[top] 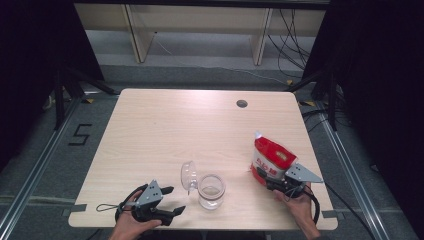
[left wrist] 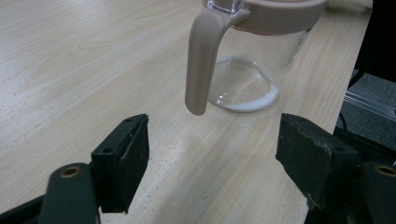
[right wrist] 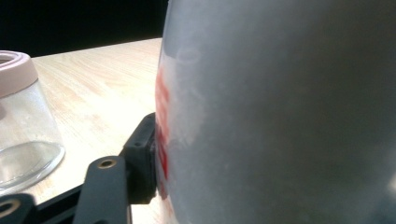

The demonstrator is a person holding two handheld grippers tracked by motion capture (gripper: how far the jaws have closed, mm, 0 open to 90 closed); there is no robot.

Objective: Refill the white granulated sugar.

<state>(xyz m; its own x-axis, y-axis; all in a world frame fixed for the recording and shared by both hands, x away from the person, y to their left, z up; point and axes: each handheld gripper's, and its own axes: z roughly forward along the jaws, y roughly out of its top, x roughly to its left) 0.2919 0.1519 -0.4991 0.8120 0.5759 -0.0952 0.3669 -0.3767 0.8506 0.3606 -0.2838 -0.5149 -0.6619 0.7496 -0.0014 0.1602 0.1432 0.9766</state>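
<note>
A clear glass jug (top: 211,191) with a beige rim stands near the table's front edge, its clear lid (top: 189,176) tipped open to the left. My left gripper (top: 175,200) lies left of it with its jaws wide apart and nothing between them. In the left gripper view the jug's beige handle (left wrist: 201,60) hangs just beyond the left gripper (left wrist: 212,154). A red and white bag (top: 271,159) stands upright at the right, and my right gripper (top: 267,181) is closed on its lower part. In the right gripper view a black pad (right wrist: 142,158) presses the bag (right wrist: 280,116), with the jug (right wrist: 23,121) at far left.
The pale wooden table (top: 150,130) has a round cable hole (top: 242,103) at the back right. Dark stands and cables flank the table on the floor. A person's hands come in at the bottom edge.
</note>
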